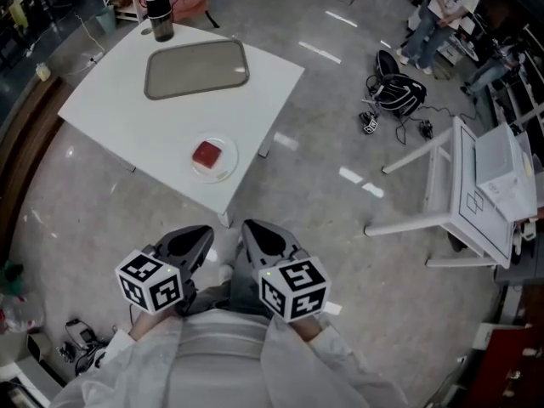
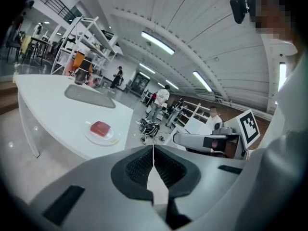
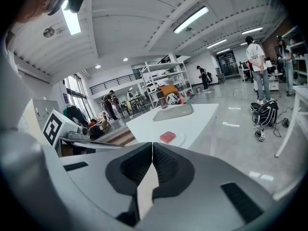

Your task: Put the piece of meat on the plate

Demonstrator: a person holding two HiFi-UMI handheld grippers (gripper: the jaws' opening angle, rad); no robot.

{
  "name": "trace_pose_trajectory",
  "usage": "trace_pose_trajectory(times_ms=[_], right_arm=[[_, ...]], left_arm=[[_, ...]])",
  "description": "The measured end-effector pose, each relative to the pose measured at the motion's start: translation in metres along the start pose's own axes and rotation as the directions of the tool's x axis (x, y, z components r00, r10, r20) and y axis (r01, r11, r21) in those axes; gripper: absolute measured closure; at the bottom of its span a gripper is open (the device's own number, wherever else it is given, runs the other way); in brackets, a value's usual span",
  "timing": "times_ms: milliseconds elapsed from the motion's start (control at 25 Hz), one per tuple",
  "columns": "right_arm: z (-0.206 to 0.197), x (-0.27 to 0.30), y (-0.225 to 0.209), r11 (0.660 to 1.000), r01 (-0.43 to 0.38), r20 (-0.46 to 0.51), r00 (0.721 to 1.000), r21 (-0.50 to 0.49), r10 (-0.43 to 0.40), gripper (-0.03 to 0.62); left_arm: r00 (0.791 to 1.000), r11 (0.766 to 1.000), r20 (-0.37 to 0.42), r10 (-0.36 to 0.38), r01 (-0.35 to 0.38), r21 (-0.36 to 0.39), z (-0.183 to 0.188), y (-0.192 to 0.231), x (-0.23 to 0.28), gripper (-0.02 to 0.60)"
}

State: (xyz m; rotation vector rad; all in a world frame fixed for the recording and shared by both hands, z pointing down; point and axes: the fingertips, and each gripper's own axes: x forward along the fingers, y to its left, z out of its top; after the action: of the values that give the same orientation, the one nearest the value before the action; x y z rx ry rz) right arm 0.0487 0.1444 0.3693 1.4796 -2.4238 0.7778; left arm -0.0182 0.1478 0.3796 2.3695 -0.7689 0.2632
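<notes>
While each pair of jaws is pressed together w/ nothing between them, the left gripper [image 2: 153, 148] and right gripper [image 3: 152, 146] are held low, side by side and close to the body, well apart from the work. Ahead, on a white table [image 1: 127, 121], the piece of meat [image 1: 206, 153] is seen lying flat at the middle of a small white plate [image 1: 229, 168], near the table's closest corner. By that placement the job is judged done. Beyond the plate a grey tray [image 1: 197, 68] is set out, w/ a dark bottle [image 1: 159, 14] at the far edge. The red slab is judged light, soft and prob. slick. It would be best taken across its short width, approx. mid-length, w/ a gentle squeeze, lest it be squashed or pushed sliding over the plate. Other people and shelving are seen in the bkgd.
</notes>
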Motion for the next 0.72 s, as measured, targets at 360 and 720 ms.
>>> trace_pose_trajectory(times_ms=[360, 720], right_arm=[[0.028, 0.062, -0.017, 0.992, -0.123, -0.048, 0.991, -0.036, 0.122, 0.579], [0.059, 0.106, -0.048, 0.971, -0.221, -0.116, 0.971, -0.085, 0.211, 0.579]], left_arm=[[0.999, 0.998, 0.014, 0.05, -0.05, -0.027, 0.036, 0.036, 0.021, 0.568], [0.992, 0.989, 0.041, 0.122, -0.118, -0.085, 0.073, 0.072, 0.068, 0.568]])
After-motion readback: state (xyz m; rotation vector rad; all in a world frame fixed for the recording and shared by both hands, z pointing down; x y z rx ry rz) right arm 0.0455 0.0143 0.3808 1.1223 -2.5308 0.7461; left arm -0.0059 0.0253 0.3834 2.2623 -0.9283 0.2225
